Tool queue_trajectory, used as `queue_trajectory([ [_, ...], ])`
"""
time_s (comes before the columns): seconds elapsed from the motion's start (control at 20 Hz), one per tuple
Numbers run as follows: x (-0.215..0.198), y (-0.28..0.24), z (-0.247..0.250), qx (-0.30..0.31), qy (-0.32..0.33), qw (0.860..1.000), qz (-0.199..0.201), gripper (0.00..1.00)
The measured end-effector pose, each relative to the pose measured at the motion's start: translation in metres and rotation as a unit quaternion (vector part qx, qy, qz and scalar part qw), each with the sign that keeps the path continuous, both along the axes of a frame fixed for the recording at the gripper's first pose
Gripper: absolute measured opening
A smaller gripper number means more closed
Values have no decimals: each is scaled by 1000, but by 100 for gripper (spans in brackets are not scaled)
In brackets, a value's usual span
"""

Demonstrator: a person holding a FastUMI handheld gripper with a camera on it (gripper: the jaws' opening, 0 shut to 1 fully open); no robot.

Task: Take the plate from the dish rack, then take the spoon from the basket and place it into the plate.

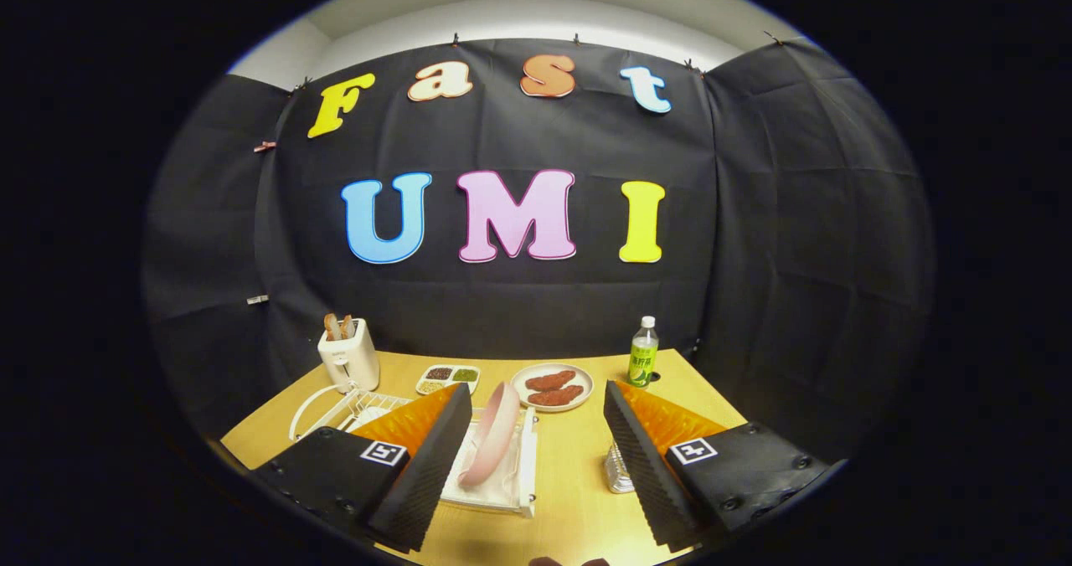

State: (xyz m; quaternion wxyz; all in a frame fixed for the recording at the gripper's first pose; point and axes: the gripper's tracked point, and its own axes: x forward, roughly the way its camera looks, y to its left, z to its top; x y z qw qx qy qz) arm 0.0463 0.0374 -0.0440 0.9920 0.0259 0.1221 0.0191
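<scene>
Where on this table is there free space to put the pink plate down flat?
Bare wood lies between the open gripper's fingers, bordered by the dish rack holding the pink plate, the metal basket and the food plate beyond. The side with the toaster and sauce tray is crowded.

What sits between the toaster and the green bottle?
In the gripper view, a small divided dish and a plate of reddish food lie between the toaster and bottle.

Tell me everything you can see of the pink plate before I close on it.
The pink plate is round, smooth and matte-looking, standing on edge and leaning in the white dish rack. It sits between the fingers of the open gripper, nearer one finger; no finger clearly touches it. Its lower edge rests over the rack's white tray.
</scene>
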Motion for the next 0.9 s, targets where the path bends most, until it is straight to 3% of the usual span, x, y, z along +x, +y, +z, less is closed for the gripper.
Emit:
queue_trajectory([
  [0.25,46,24,-42,-22,74,997,6,98],
  [0.55,90,32,-116,2,180,982,-49,89],
  [0.75,97,36,-159,22,238,968,-76,77],
  [0.85,100,42,-170,50,254,962,-85,67],
  [0.9,99,45,-174,61,259,960,-88,58],
])
